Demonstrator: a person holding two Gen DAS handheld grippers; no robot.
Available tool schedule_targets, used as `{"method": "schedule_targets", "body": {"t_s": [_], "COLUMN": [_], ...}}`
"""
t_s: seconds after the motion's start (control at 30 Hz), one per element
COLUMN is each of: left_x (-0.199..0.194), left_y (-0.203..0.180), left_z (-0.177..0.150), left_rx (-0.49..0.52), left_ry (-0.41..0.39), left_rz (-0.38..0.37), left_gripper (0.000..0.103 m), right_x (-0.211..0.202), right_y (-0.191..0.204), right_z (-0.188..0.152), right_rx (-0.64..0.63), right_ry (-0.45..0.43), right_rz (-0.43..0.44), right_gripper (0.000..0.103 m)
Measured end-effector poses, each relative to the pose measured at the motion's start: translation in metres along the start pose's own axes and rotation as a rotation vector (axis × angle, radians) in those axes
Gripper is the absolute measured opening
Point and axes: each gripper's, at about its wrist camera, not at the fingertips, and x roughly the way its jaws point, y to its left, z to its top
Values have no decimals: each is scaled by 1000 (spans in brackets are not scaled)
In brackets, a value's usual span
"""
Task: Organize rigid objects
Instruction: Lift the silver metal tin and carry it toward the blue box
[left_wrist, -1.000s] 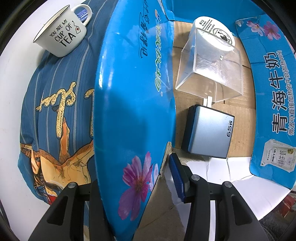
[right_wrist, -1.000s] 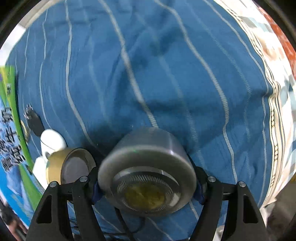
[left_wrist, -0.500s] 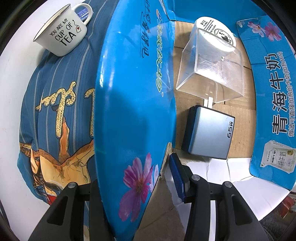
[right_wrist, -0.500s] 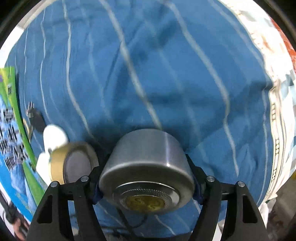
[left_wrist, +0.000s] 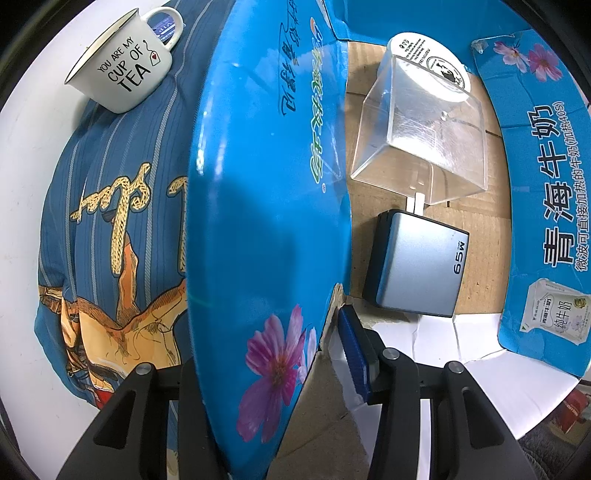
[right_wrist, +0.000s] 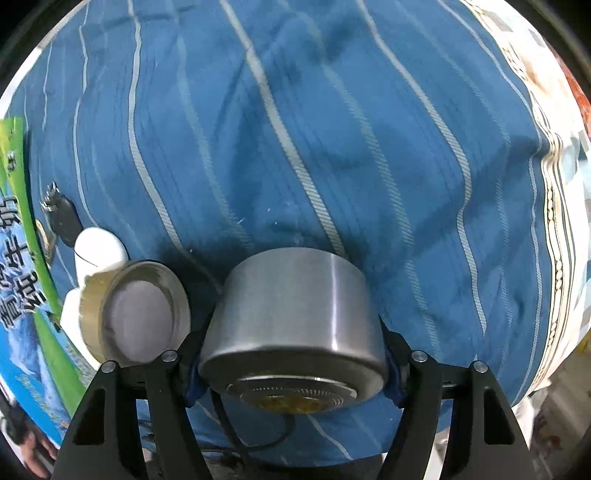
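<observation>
Two items in carton (left_wrist: 546, 206): charger (left_wrist: 417, 266), clear box (left_wrist: 424, 147) | mug (left_wrist: 122, 74) outside

The left gripper (left_wrist: 273, 373) points straight down, its jaws clamped on the box flap (left_wrist: 266, 184): one blue pad lies against the flap's right face, the other finger is hidden behind it. The right gripper (right_wrist: 291, 369) tilts steeply down; its jaws have just been closing and both pads press the metal can (right_wrist: 295, 306) between them.
</observation>
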Motion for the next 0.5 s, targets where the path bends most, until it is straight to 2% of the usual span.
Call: {"method": "schedule_targets", "body": {"t_s": [0.07,0.17,0.27,0.5], "left_x": [0,0,0,1], "left_y": [0,0,0,-2], "left_z": [0,0,0,2], "left_rx": [0,2,6,11], "left_ry": [0,0,-1,2], "left_rz": [0,1,0,2], "left_gripper": [43,43,43,43], "right_x": [-9,-27,-53,-110], "right_y": [-7,-7,3,52], "right_z": [-1,-4,-11,-30], "right_rx": [41,43,7,-113], "right_ry": [-3,-18,-56,-127], "right_rz": [60,91,113,246], "right_gripper": [74,74,74,74]}}
